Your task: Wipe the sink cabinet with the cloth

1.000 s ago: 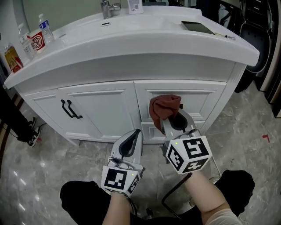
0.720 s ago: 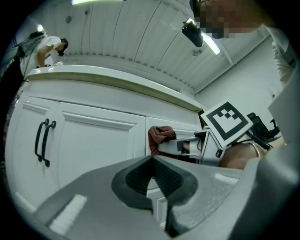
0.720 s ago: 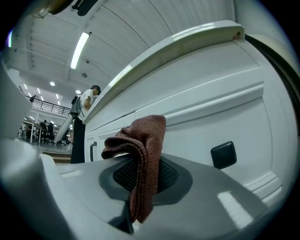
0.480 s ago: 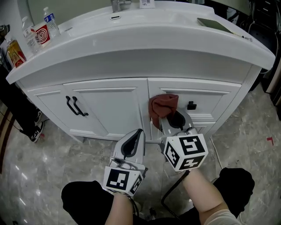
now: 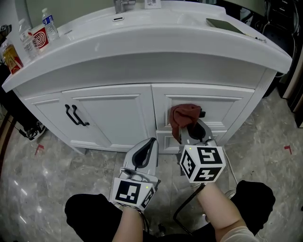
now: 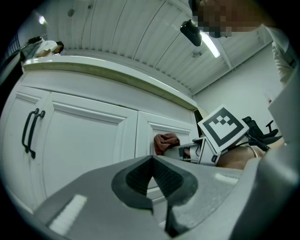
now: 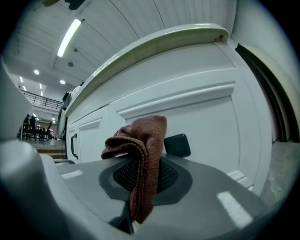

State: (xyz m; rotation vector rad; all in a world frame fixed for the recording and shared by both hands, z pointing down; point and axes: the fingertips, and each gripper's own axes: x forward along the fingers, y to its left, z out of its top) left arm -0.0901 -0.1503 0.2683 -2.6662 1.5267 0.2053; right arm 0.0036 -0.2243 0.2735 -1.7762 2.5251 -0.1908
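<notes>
The white sink cabinet (image 5: 109, 113) stands in front of me under a curved white countertop (image 5: 156, 42). My right gripper (image 5: 189, 126) is shut on a brown cloth (image 5: 183, 116), which bunches against the upper right drawer front (image 5: 208, 106) beside its black knob (image 5: 202, 114). The same cloth (image 7: 140, 154) hangs folded between the jaws in the right gripper view, with the knob (image 7: 177, 145) just behind it. My left gripper (image 5: 146, 150) is shut and holds nothing, lower and to the left, apart from the doors. The left gripper view shows the cloth (image 6: 165, 141) on the drawer.
A black double handle (image 5: 75, 116) sits on the left door. Bottles and a carton (image 5: 35, 38) stand at the counter's left end, a faucet (image 5: 122, 4) at the back, a dark flat object (image 5: 222, 24) at the right. Marble floor (image 5: 33, 184) lies below.
My right gripper has carried the cloth to the right along the drawer front, from near the centre stile to beside the black knob. The left gripper has stayed where it was.
</notes>
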